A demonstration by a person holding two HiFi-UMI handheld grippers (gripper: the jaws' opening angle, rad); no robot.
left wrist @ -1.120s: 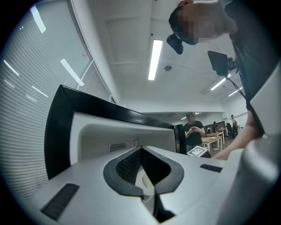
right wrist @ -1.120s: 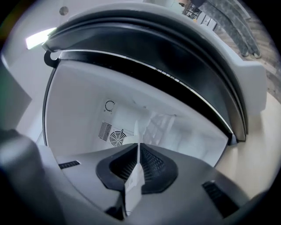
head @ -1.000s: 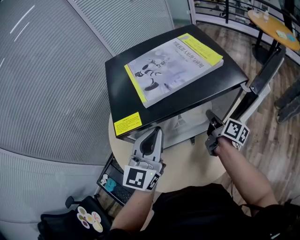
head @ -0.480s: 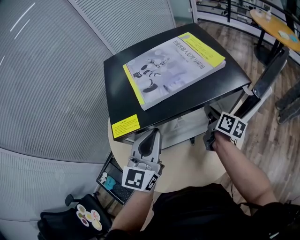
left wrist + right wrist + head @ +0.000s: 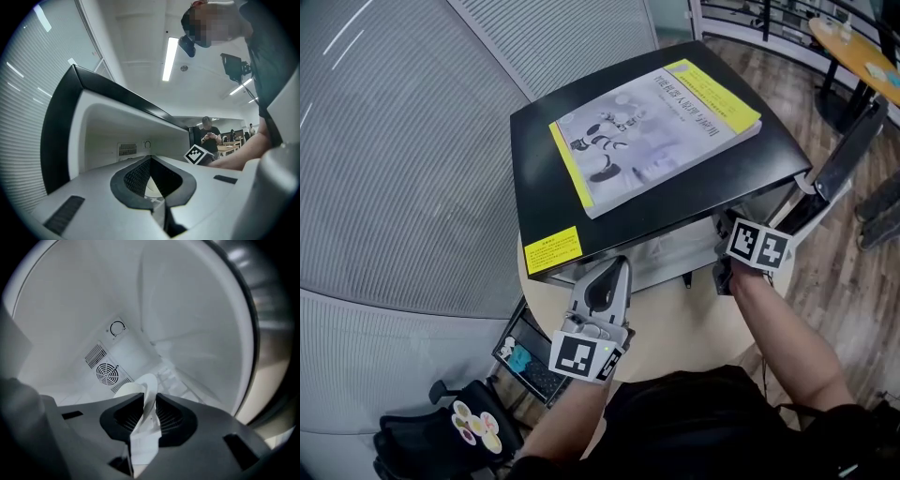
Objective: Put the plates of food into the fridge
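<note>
Item: mini fridge (image 5: 542, 178), black, standing on the round tabletop (image 5: 694, 323). Its door (image 5: 848, 150) was swung open to my right so the white interior could be reached. A yellow-edged book (image 5: 652, 122) lay flat on the fridge's top, clear of the opening. Item: white plate (image 5: 146, 385), inside the fridge compartment, its rim standing between the pads of my right tongs (image 5: 149, 404). I had that pair pushed in past the door frame, pointing somewhat downward toward the back wall and its fan grille (image 5: 107, 372). The right tongs had just been easing apart, and the pads looked loosened off the rim rather than pinching it. I took this to mean the fridge floor or a shelf was bearing the plate, though neither what lay beneath it nor any food on it was visible. Item: left tongs (image 5: 617, 265), pads together with nothing between them, held level before the fridge's open mouth, above the tabletop. I judged them idle, kept out of the right arm's path while that hand did the placing. Stage, by my reckoning: set-down of this plate, release under way, withdrawal not yet begun.
</note>
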